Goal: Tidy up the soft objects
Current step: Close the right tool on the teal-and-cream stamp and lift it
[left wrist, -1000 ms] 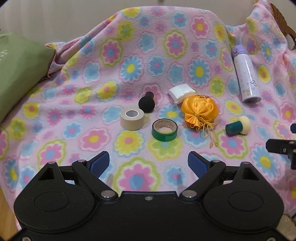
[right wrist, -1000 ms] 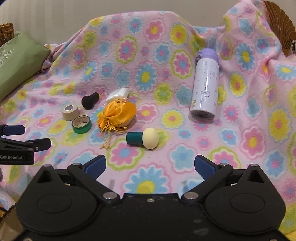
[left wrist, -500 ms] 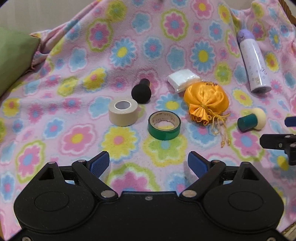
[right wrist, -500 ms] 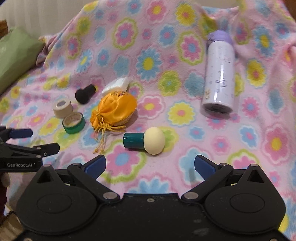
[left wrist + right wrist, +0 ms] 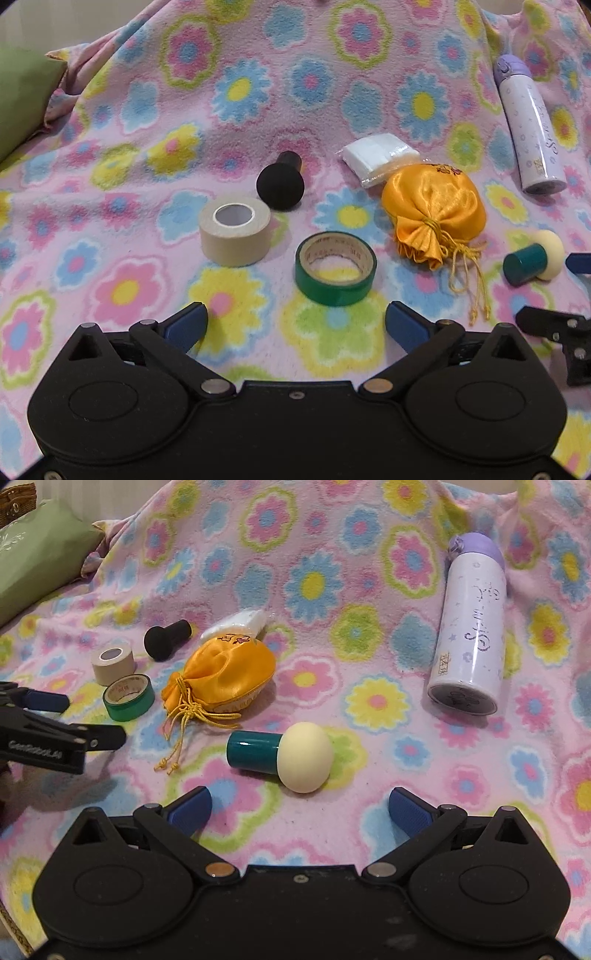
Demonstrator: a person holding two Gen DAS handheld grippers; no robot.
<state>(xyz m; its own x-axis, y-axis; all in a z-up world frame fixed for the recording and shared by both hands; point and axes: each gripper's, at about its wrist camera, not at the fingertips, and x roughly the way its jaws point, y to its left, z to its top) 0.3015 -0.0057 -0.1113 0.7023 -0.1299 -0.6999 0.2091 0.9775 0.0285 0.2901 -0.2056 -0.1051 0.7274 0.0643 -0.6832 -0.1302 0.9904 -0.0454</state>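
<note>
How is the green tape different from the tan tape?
The green tape roll is shiny and bright green; the tan tape roll is matte and beige. The green roll is wider across but shorter; the tan roll is taller with a smaller hole. The green roll lies nearer the open left gripper, and the tan roll sits beside the black sponge. Both lie flat, hole up, on the flowered blanket.

Flowered pink blanket (image 5: 110,155) spread under everything. Lying on its side at the right, a white bottle (image 5: 471,638) with a purple cap. Beige tape roll (image 5: 234,236) and green tape roll (image 5: 335,268) just beside each other, apart. At far left, green cushion (image 5: 33,557); behind it, a wicker basket corner (image 5: 16,496).
</note>
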